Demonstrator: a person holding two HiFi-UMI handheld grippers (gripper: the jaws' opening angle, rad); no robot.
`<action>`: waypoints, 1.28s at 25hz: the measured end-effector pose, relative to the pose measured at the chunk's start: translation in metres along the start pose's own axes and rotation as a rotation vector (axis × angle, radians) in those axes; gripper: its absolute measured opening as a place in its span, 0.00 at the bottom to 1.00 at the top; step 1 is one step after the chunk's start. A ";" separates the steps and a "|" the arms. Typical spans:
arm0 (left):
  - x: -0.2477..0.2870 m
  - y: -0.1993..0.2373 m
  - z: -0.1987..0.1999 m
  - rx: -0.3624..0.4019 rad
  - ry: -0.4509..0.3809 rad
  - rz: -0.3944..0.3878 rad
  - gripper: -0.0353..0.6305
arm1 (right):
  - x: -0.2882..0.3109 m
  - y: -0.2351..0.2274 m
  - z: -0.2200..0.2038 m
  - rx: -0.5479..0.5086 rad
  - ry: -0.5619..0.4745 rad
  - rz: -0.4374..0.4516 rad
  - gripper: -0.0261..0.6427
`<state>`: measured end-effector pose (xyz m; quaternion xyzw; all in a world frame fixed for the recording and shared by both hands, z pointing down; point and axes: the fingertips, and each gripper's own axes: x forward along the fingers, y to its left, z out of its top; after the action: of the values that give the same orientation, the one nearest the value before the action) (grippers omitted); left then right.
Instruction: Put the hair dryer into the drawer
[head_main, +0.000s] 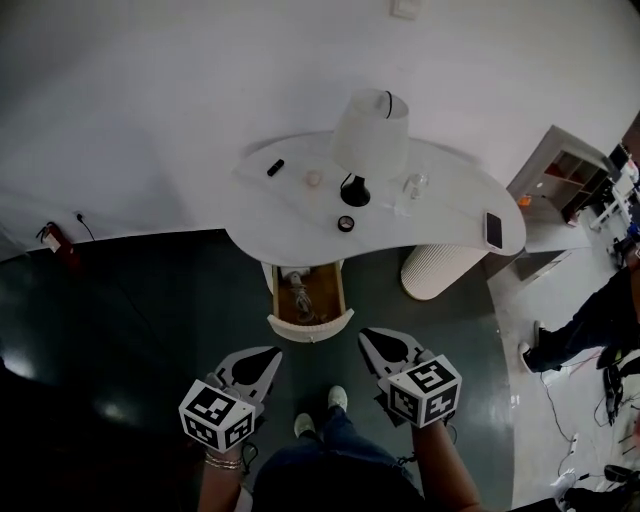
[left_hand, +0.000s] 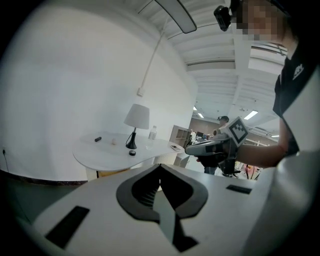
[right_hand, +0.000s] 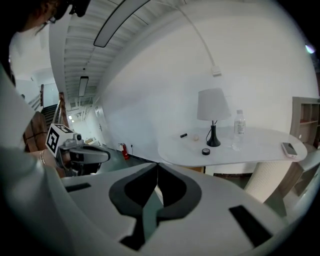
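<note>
The drawer (head_main: 341, 297) under the white table (head_main: 290, 215) stands pulled out, its wooden inside showing. A pale hair dryer (head_main: 297, 291) with its coiled cord lies inside it. My left gripper (head_main: 272, 354) hovers in front of the drawer and a little left of it, jaws shut with nothing between them. My right gripper (head_main: 366, 336) hangs in front of the drawer's right corner, also shut and empty. In the left gripper view the gripper (left_hand: 160, 165) points at the table's underside. The right gripper (right_hand: 158, 164) points the same way in its own view.
On the table stand a white lamp (head_main: 368, 135), a clear bottle (head_main: 415, 187), a small round black thing (head_main: 345, 223), a black stick (head_main: 275, 167) and a phone (head_main: 493, 230). A ribbed white pedestal (head_main: 440, 268) is right of the drawer. A person (head_main: 590, 325) sits at far right.
</note>
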<state>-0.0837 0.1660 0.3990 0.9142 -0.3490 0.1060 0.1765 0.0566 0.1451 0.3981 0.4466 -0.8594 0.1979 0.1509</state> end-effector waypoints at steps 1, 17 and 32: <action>-0.004 -0.001 0.001 0.003 -0.003 -0.002 0.08 | -0.003 0.004 0.001 -0.008 0.000 -0.003 0.07; -0.031 -0.009 0.030 0.045 -0.084 0.044 0.08 | -0.042 0.035 0.034 -0.105 -0.106 0.017 0.07; -0.011 -0.039 0.055 0.077 -0.131 0.098 0.08 | -0.066 0.009 0.066 -0.182 -0.156 0.056 0.07</action>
<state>-0.0613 0.1772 0.3352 0.9072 -0.3997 0.0676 0.1127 0.0803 0.1649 0.3101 0.4208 -0.8952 0.0880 0.1177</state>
